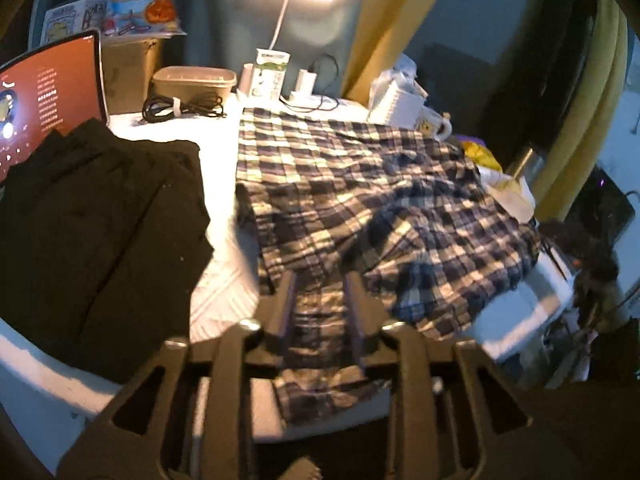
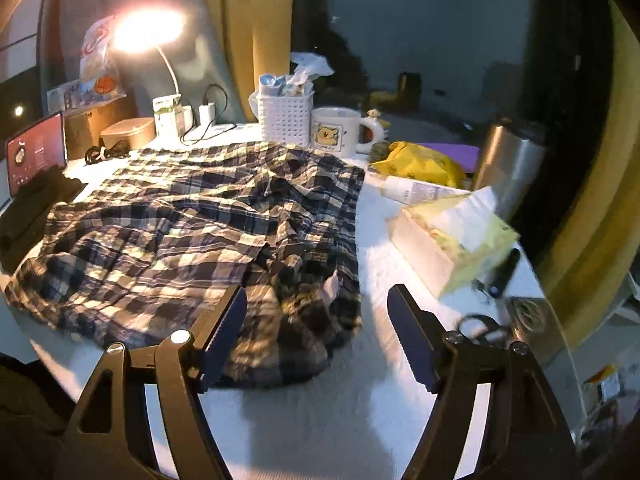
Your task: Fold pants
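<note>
Plaid pants lie spread and rumpled across the middle of the white table, filling the centre of both views. No finished fold shows; the cloth is creased and bunched toward the lower centre of the right wrist view. Judged progress: early, with the folding proper not yet done.

Left gripper, lower centre of its view: fingers drawn close together with plaid cloth between them, so the jaws appear clamped on a hem or edge.

Right gripper, lower centre of its view: jaws spread wide, holding nothing, poised over the near bunched edge.

A black garment lies folded at left. A bear mug and tissue box stand close beside the pants, a snag risk.
</note>
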Available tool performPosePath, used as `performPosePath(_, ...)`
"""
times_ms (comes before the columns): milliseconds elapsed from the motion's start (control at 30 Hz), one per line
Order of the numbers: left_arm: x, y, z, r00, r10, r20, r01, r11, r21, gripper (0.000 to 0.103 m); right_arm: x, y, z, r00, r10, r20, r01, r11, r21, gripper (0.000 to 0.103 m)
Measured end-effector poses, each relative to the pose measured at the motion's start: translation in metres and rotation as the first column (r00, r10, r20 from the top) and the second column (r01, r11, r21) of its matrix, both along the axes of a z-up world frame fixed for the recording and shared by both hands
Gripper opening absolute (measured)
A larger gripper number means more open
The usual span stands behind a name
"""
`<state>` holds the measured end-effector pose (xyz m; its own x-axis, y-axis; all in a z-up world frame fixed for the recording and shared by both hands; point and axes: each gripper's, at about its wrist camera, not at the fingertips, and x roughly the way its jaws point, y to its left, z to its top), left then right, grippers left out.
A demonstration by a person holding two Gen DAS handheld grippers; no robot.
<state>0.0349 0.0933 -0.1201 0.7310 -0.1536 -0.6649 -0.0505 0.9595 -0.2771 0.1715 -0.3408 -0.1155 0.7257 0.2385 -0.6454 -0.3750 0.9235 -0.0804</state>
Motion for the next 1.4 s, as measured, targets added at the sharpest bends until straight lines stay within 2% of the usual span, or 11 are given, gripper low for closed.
performPosePath(133,0.008,0.002,-0.022,0.999,0.001,-0.047,-0.002,1.000,-0.027,0.066,0.013,0.006,-0.030,0.992,0.059,-0.108,-0.059,0.998,0.000,0.054)
performPosePath(167,0.006,0.002,-0.029,0.998,-0.002,-0.066,0.000,0.999,-0.033,0.068,0.012,0.009,-0.037,0.991,0.064,-0.119,-0.067,0.998,-0.015,0.051)
performPosePath(233,0.011,-0.001,-0.045,0.993,-0.005,-0.120,0.001,1.000,-0.027,0.070,0.005,0.016,-0.042,0.990,0.076,-0.119,-0.080,0.996,-0.029,0.026)
performPosePath(400,0.011,-0.017,-0.053,0.994,-0.045,-0.097,0.046,0.999,0.009,0.069,-0.016,0.018,-0.027,0.995,0.058,-0.076,-0.060,0.998,-0.030,0.013)
performPosePath(500,0.012,-0.021,-0.053,0.992,-0.087,-0.095,0.088,0.996,0.000,0.029,-0.028,0.011,-0.006,0.999,0.038,-0.030,-0.038,0.999,-0.005,0.013)
performPosePath(633,0.010,-0.021,-0.050,0.989,-0.105,-0.102,0.108,0.994,0.017,0.007,-0.040,0.005,0.021,0.999,0.031,0.011,-0.032,0.999,0.027,0.013)
performPosePath(767,-0.006,-0.010,-0.047,0.983,-0.106,-0.149,0.112,0.993,0.028,0.004,-0.049,0.001,0.030,1.000,0.029,0.006,-0.029,0.999,0.039,0.013)
performPosePath(900,-0.022,0.004,-0.053,0.978,-0.087,-0.189,0.090,0.996,0.007,0.004,-0.047,-0.005,0.006,0.998,0.008,-0.067,-0.006,1.000,0.020,0.013)
performPosePath(1100,-0.005,0.012,-0.040,0.992,-0.020,-0.126,0.023,0.999,0.025,0.010,-0.039,-0.013,-0.035,0.988,-0.056,-0.145,0.057,0.998,0.001,0.015)
performPosePath(1233,0.016,0.021,-0.026,0.997,0.018,-0.077,-0.017,1.000,0.002,0.013,-0.037,-0.018,-0.025,0.990,-0.088,-0.109,0.089,0.996,0.005,0.042)
performPosePath(1400,0.037,0.035,-0.007,0.998,0.056,0.019,-0.055,0.997,-0.046,0.017,-0.036,-0.026,-0.017,0.991,-0.101,-0.084,0.104,0.994,0.023,0.054)
